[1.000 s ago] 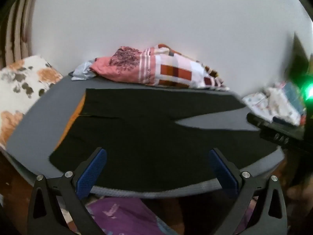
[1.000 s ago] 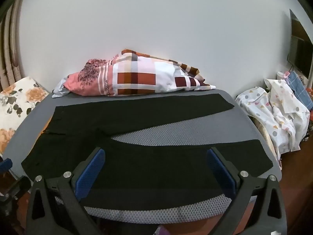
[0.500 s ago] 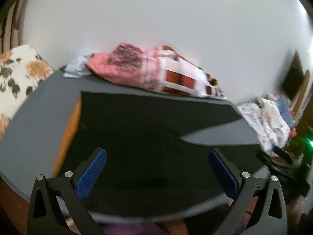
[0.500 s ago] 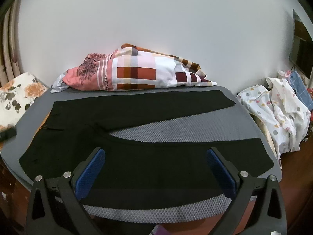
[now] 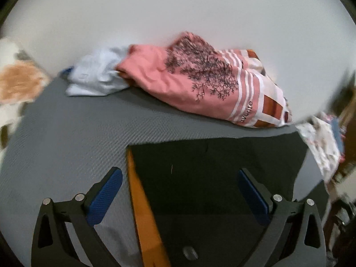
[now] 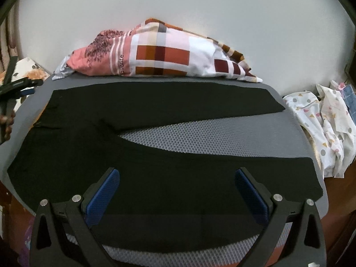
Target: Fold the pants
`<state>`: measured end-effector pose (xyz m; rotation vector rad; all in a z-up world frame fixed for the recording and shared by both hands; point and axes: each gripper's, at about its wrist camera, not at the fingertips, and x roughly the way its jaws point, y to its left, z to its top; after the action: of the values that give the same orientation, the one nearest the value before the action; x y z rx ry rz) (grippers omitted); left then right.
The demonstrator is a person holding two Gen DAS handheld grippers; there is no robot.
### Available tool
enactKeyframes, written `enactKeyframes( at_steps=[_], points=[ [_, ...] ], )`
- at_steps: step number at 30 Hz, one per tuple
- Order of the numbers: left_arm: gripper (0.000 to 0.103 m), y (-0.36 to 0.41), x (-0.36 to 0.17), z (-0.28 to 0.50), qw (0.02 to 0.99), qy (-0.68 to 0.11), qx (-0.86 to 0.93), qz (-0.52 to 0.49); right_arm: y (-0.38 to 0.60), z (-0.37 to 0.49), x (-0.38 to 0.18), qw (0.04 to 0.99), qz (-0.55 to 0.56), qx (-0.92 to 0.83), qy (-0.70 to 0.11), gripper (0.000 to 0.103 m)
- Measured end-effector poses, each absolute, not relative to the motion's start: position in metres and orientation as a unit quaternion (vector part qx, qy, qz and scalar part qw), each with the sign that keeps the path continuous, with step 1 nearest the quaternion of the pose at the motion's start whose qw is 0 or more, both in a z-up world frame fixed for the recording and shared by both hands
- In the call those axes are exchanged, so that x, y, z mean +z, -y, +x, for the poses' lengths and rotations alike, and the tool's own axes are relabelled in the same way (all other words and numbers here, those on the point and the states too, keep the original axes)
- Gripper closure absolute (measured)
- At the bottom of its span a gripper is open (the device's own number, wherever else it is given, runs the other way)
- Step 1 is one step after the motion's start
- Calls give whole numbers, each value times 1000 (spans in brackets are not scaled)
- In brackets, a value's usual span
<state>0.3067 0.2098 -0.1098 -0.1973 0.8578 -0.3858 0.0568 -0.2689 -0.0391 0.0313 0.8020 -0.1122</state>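
Note:
Black pants (image 6: 155,178) lie flat on a grey mat (image 6: 222,138), waist at the left, the two legs spread in a V toward the right. My right gripper (image 6: 178,191) hangs open over the near leg, touching nothing. My left gripper (image 5: 180,191) hovers above the waist end of the pants (image 5: 211,166). Its jaws are wide and closing. An orange waistband strip (image 5: 142,211) lies between them, and the pads are clear of the cloth. The right wrist view catches the left gripper (image 6: 17,84) at the far left edge, held by a hand (image 6: 6,120).
A pink and checked bedding pile (image 6: 166,55) lies along the mat's far edge against the white wall, with a pale blue cloth (image 5: 95,77) at its left end. White dotted clothes (image 6: 322,122) are heaped off the mat's right side. A floral cushion (image 5: 17,84) sits at the left.
My left gripper has swept fast to the waist end of the pants and dropped closer to it. My right gripper has eased slightly nearer the near leg.

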Motion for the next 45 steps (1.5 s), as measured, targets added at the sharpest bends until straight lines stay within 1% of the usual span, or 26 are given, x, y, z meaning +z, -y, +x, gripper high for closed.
enactKeyframes(
  at_steps=[2,5,10,12,14,15,17,18,19,20,21,22,23,30,33,35,36,37,38,39,40,41,45],
  points=[
    [14,-209,-120,330,885,-425,-174,-81,269,68,-42,915,13,-55,-399,1],
    [14,-211,-143,361,875,-455,-155,-59,267,80,-48,910,14,-50,-411,1],
    [15,-217,-166,378,865,-475,-158,-33,258,91,-55,904,3,-44,-425,1],
    [17,-207,-170,380,860,-481,-169,-6,256,94,-57,903,2,-42,-428,1],
    [28,-194,-171,379,857,-486,-170,29,254,96,-60,900,3,-39,-433,1],
    [31,-191,-170,379,853,-492,-171,27,253,97,-60,900,3,-38,-434,1],
    [54,-191,-168,381,851,-497,-173,9,252,97,-60,900,3,-38,-434,1],
    [57,-193,-167,381,852,-497,-165,3,251,96,-60,901,3,-39,-433,1],
    [61,-194,-167,380,853,-496,-162,-5,252,96,-59,901,5,-38,-432,1],
    [70,-195,-166,379,855,-494,-159,-9,252,95,-59,901,7,-37,-431,1],
    [74,-193,-164,374,861,-487,-150,-2,253,95,-59,902,8,-36,-431,1],
    [87,-190,-162,369,866,-480,-144,6,253,95,-59,902,8,-37,-431,1],
    [91,-187,-158,363,873,-469,-134,20,254,94,-59,902,9,-39,-431,1],
    [92,-188,-144,335,889,-440,-129,11,262,92,-55,904,30,-37,-424,1],
    [92,-194,-148,344,880,-456,-136,11,261,92,-58,903,34,-32,-426,1],
    [85,-195,-153,351,874,-467,-137,4,260,92,-60,902,33,-29,-430,1],
    [79,-199,-155,355,871,-472,-136,0,259,92,-61,901,32,-28,-431,1],
    [71,-201,-157,357,868,-477,-138,-3,259,92,-61,901,31,-27,-431,1],
    [56,-203,-161,360,862,-486,-143,-8,260,93,-61,901,32,-27,-431,1],
    [47,-204,-167,363,855,-499,-144,-8,260,93,-62,901,32,-28,-431,1],
    [39,-205,-168,362,858,-493,-145,-8,260,93,-62,901,33,-28,-431,1],
    [38,-204,-168,361,860,-489,-149,-2,261,94,-63,901,35,-28,-432,1],
    [37,-200,-170,360,862,-477,-173,-4,262,98,-69,896,44,-27,-442,1]
  ],
)
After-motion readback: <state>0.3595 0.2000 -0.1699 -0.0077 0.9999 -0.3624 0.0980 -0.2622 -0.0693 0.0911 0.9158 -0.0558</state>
